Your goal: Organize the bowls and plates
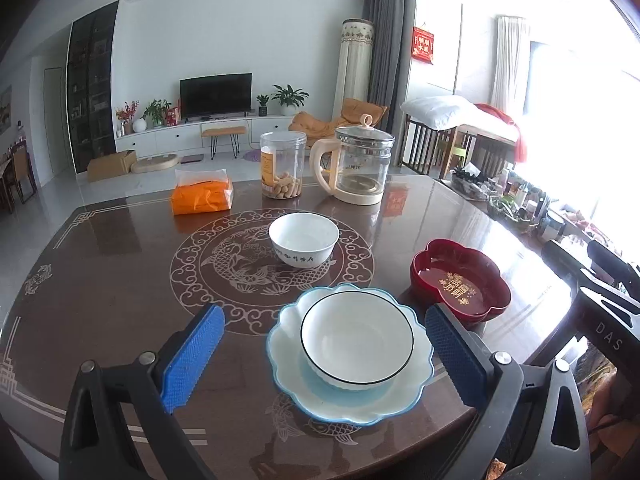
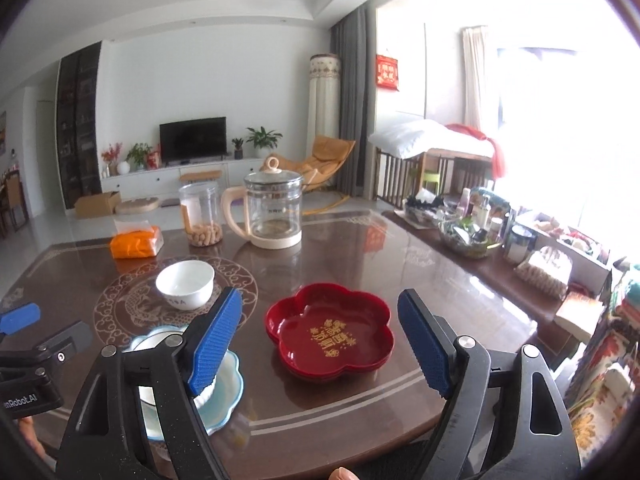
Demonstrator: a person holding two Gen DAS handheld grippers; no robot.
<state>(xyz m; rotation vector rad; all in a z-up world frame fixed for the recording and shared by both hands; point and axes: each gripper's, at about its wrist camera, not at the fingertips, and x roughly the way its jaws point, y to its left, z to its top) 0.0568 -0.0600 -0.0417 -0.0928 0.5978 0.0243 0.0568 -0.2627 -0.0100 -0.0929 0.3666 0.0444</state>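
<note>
The left gripper (image 1: pixel 324 354) hangs with its 2 blue fingers (image 1: pixel 191 356) spread wide and holding nothing; between them sits a black-rimmed white bowl (image 1: pixel 356 344) nested in a scalloped blue plate (image 1: pixel 288 376) on the dark patterned surface (image 1: pixel 120 300). The right gripper (image 2: pixel 320 344) is likewise wide open and empty, its fingers (image 2: pixel 426 344) framing a red flower-shaped plate (image 2: pixel 328 330), with the blue plate partly hidden behind its left finger. Beyond the fingers stand another white bowl (image 1: pixel 303 238), a glass kettle (image 1: pixel 356 162), a clear jar (image 1: pixel 282 164) and an orange packet (image 1: pixel 202 194).
</note>
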